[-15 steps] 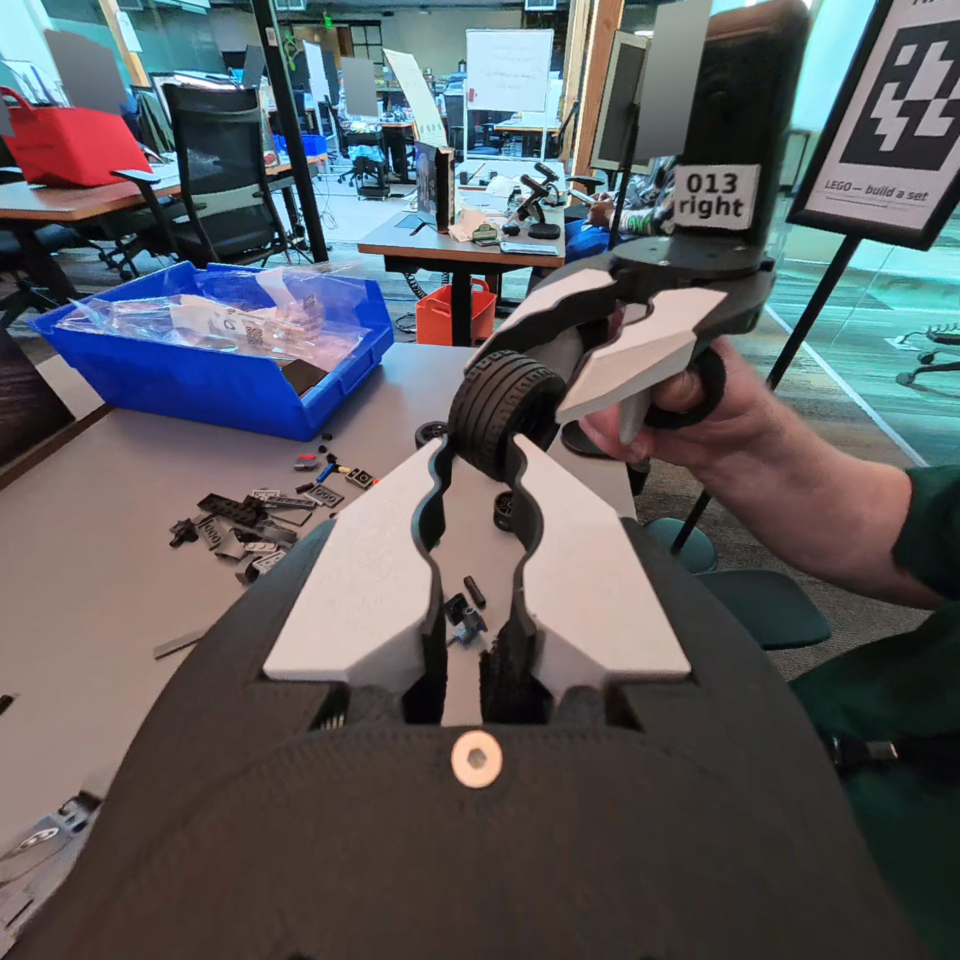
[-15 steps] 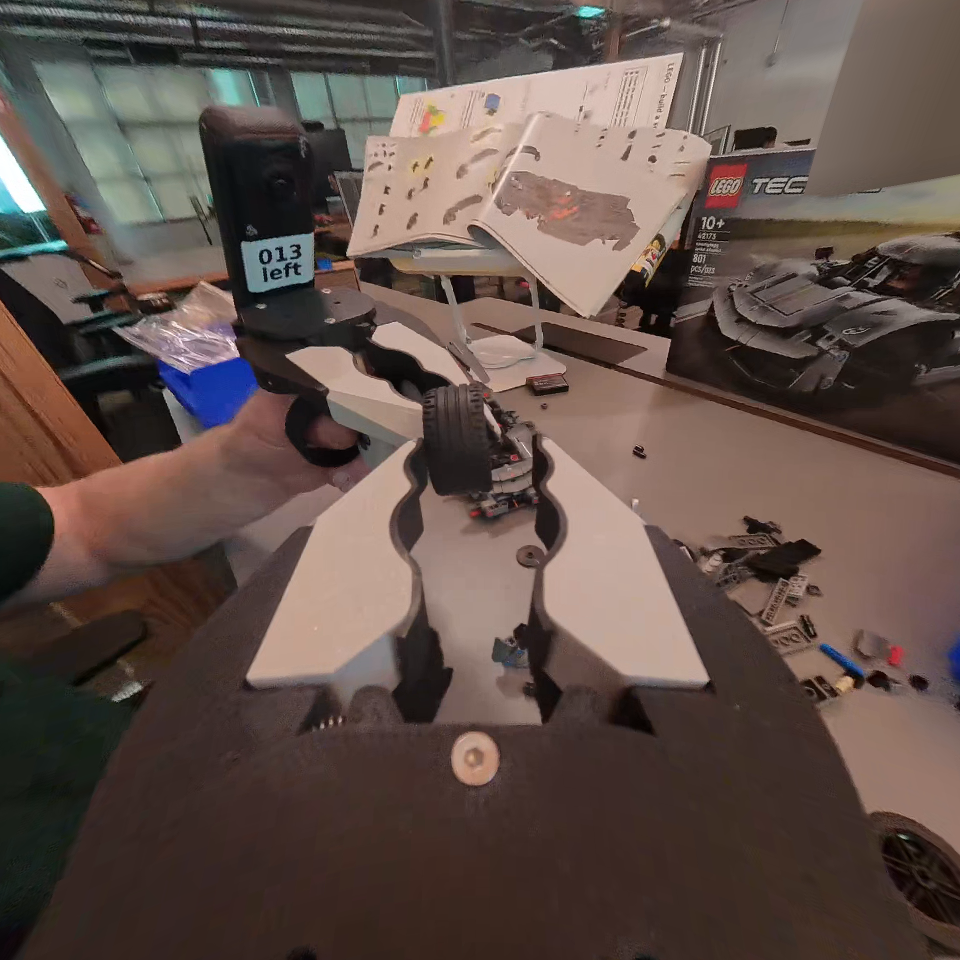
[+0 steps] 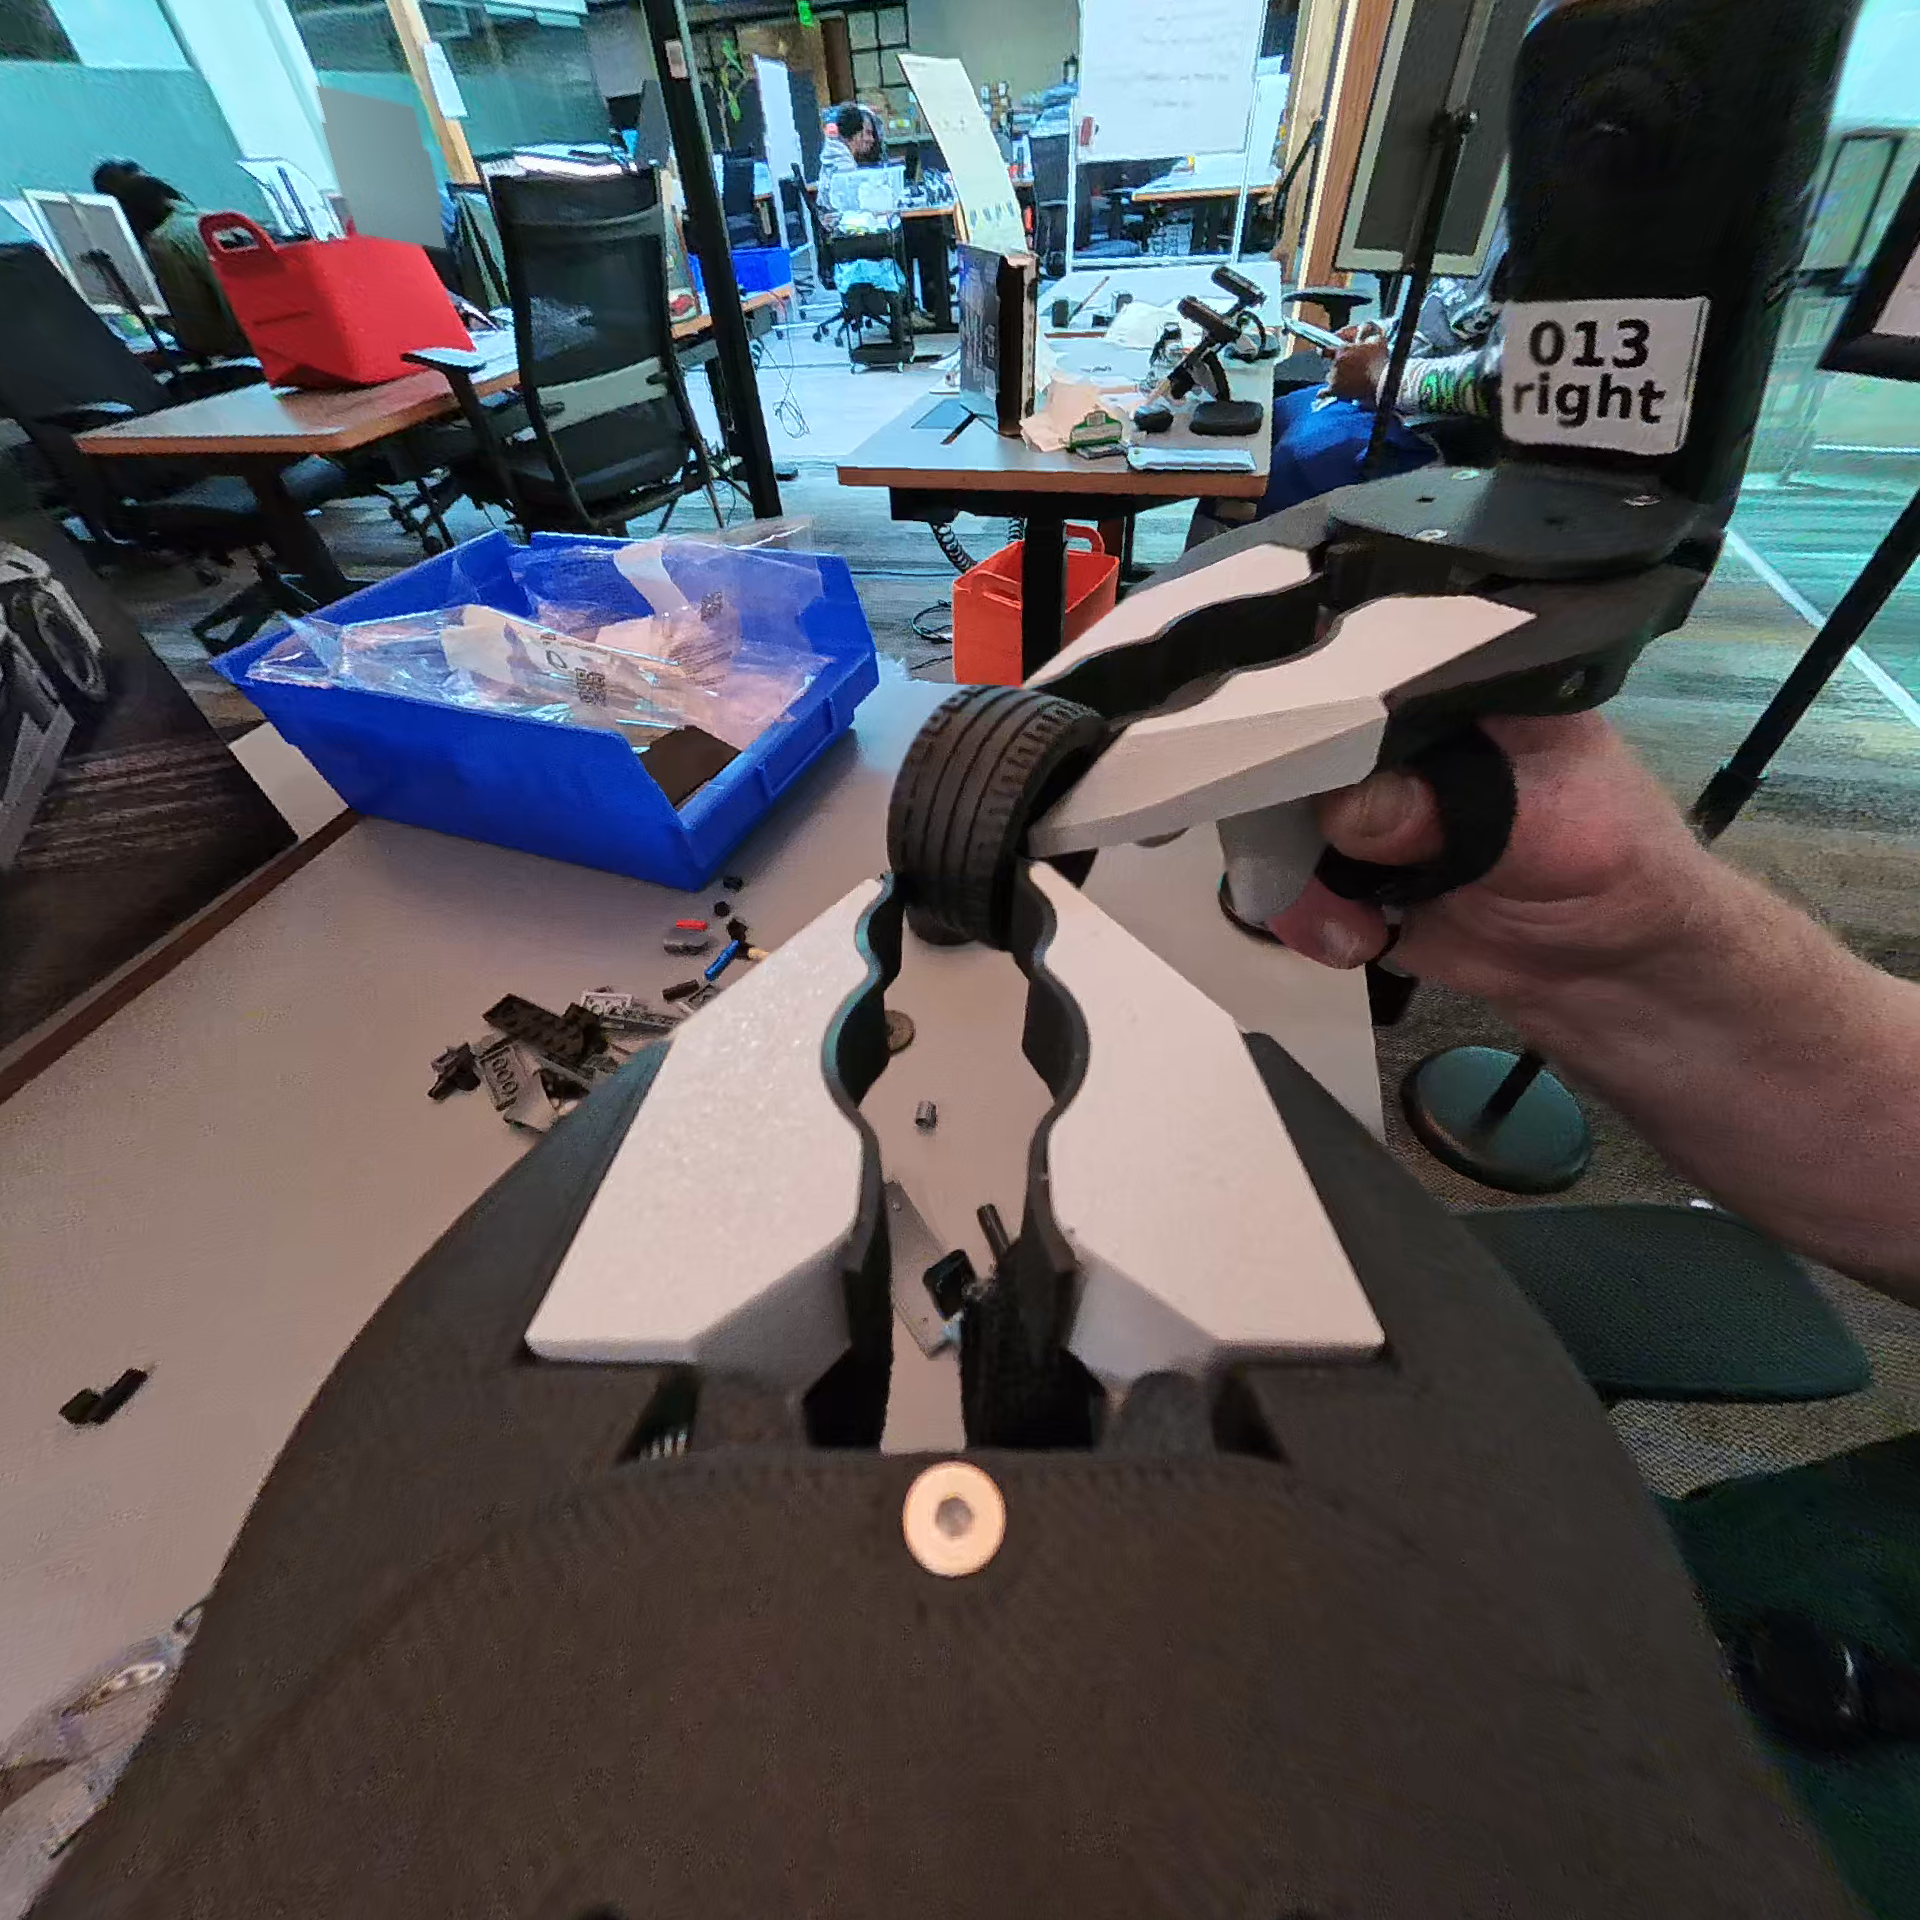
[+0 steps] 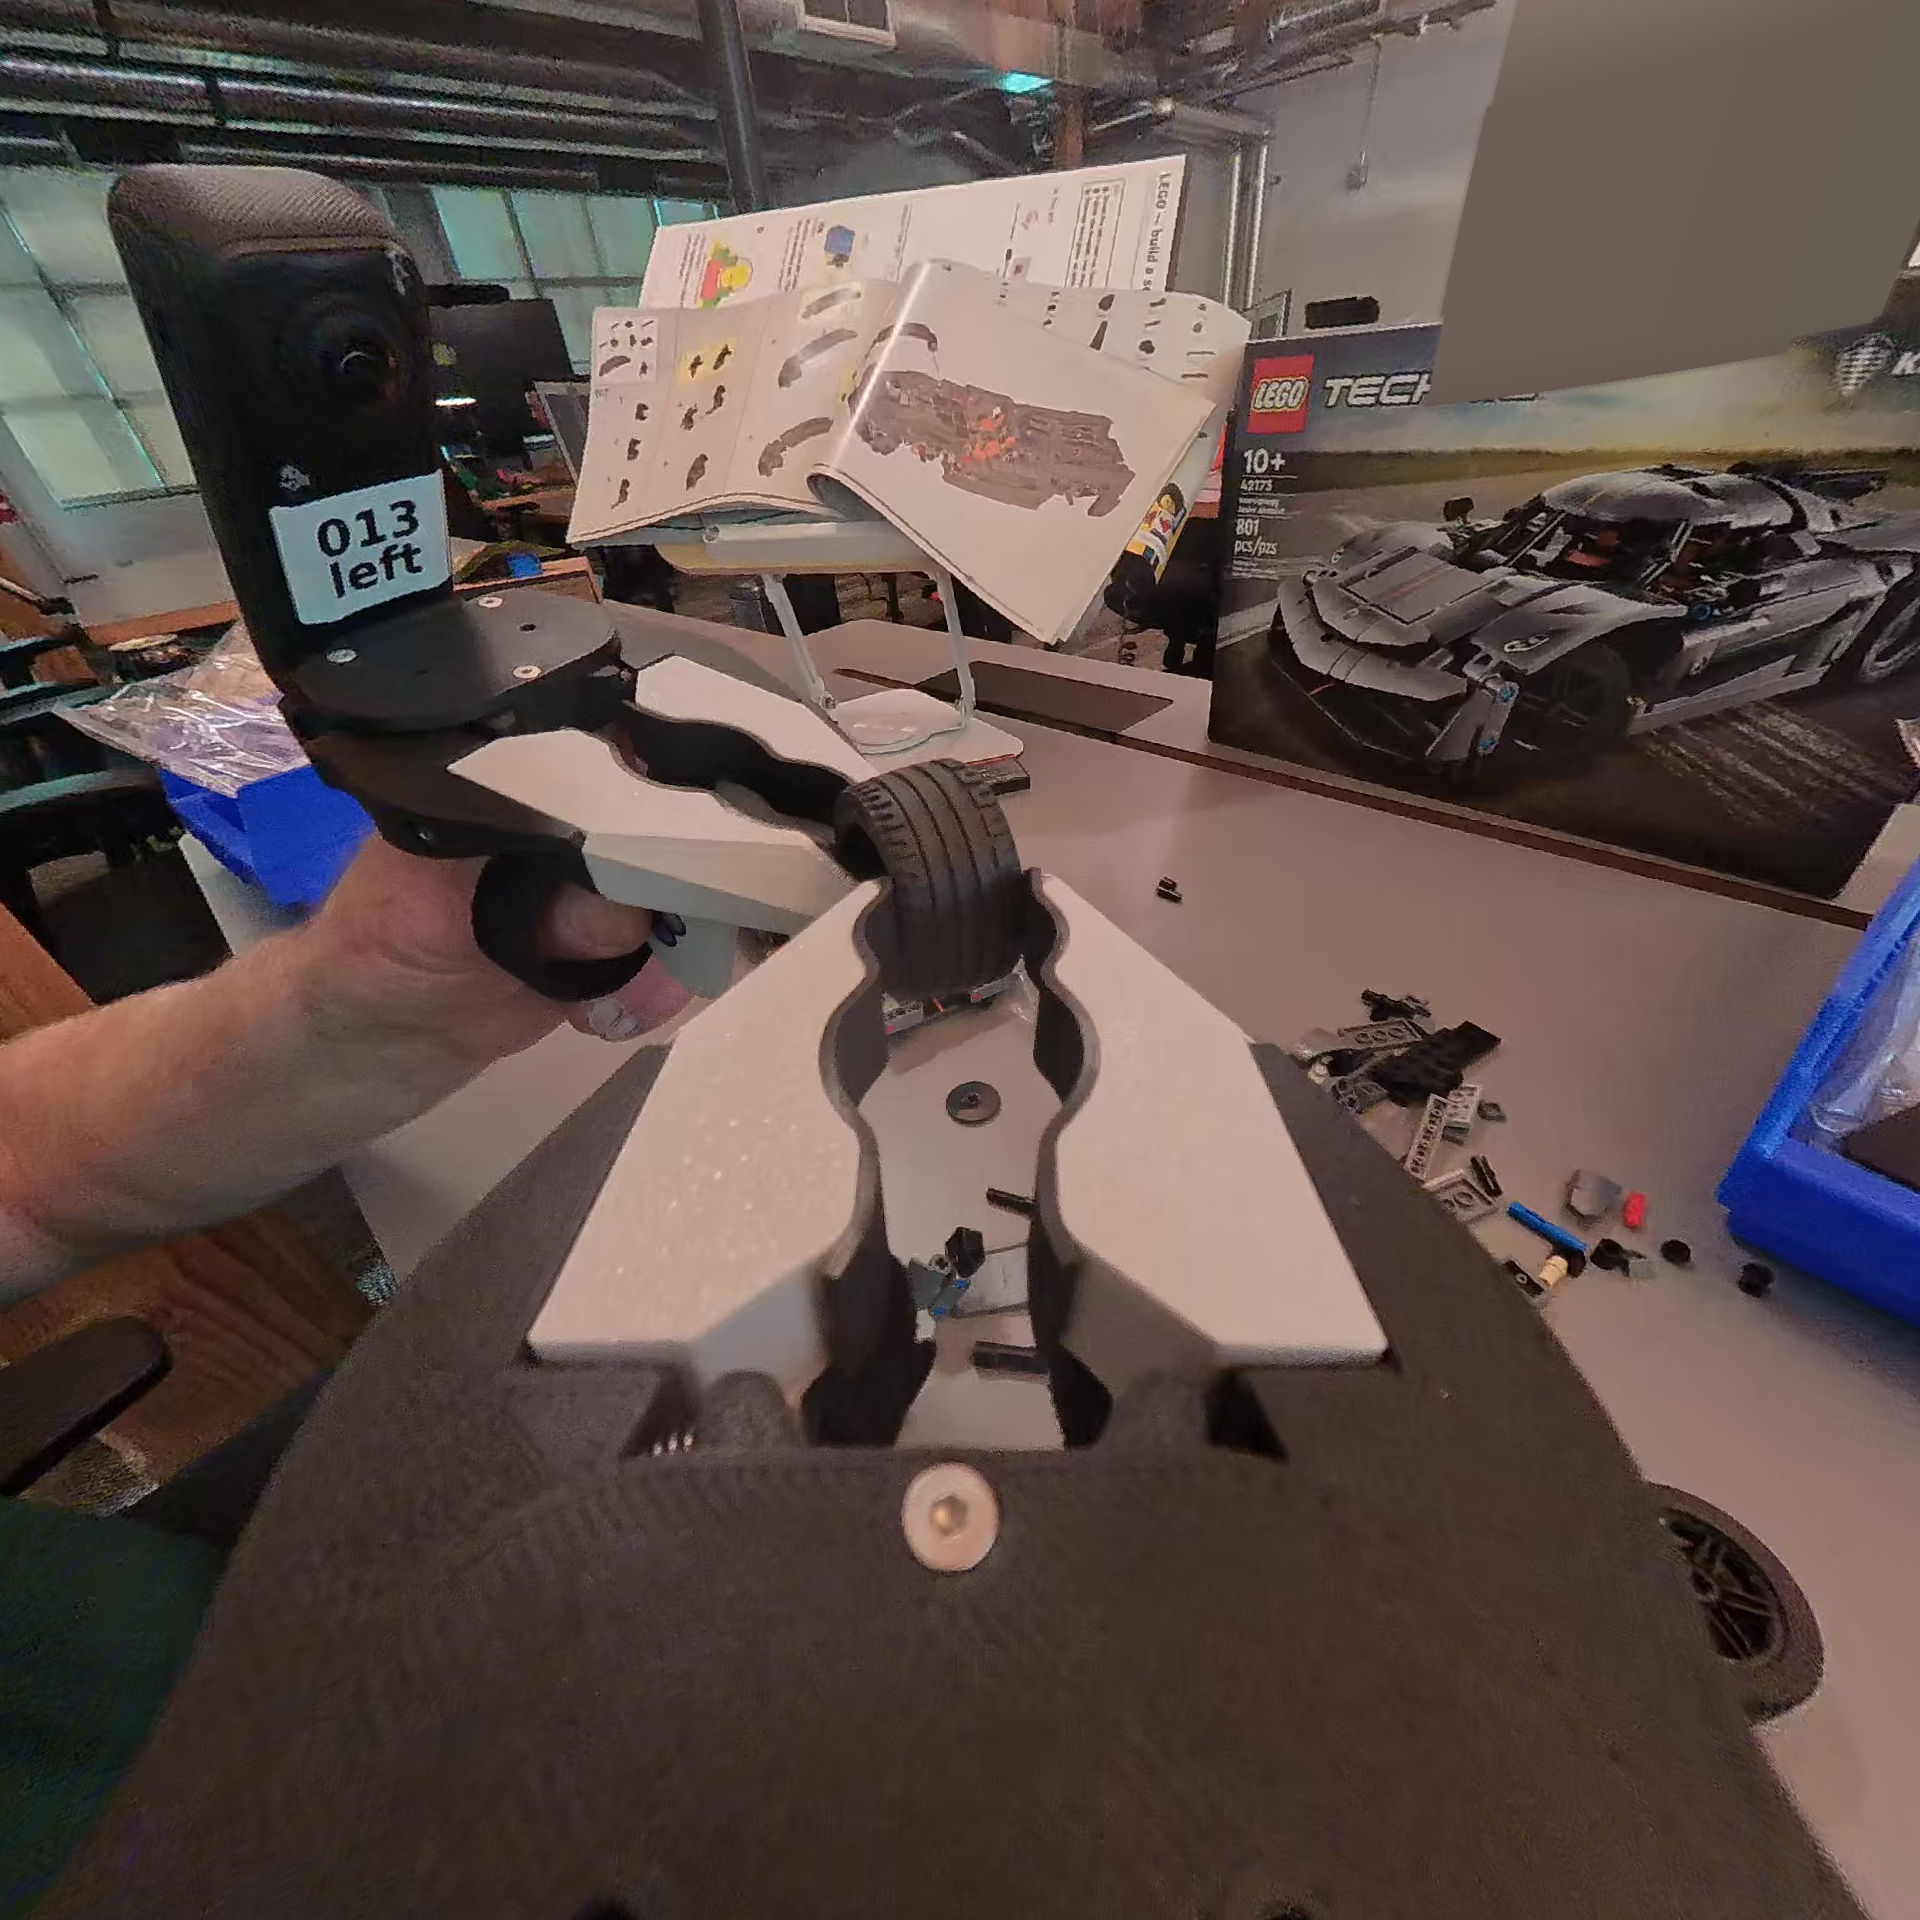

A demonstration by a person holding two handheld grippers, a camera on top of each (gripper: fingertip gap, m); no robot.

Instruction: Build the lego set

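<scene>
Gripping one black tire [image 3: 987, 810] from both sides: left tool [image 3: 961, 904] and right tool [image 4: 951, 914] are each clamped on it, held in the air above the tabletop [image 3: 260, 1195]. Versus half a second ago the grip is unchanged; the pair sits slightly higher and closer. Loose pieces [image 4: 1444, 1101] lie toward the blue bin [image 3: 582, 758], and a spare wheel [image 4: 1735, 1600] sits at the tabletop's near edge.

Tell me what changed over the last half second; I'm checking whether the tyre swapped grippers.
No swap. The tyre remains pinched by both the left gripper and the right gripper, fingertips meeting on it as before. The pair drifted only slightly, above the table. The loose pieces and blue bin stayed put.
</scene>
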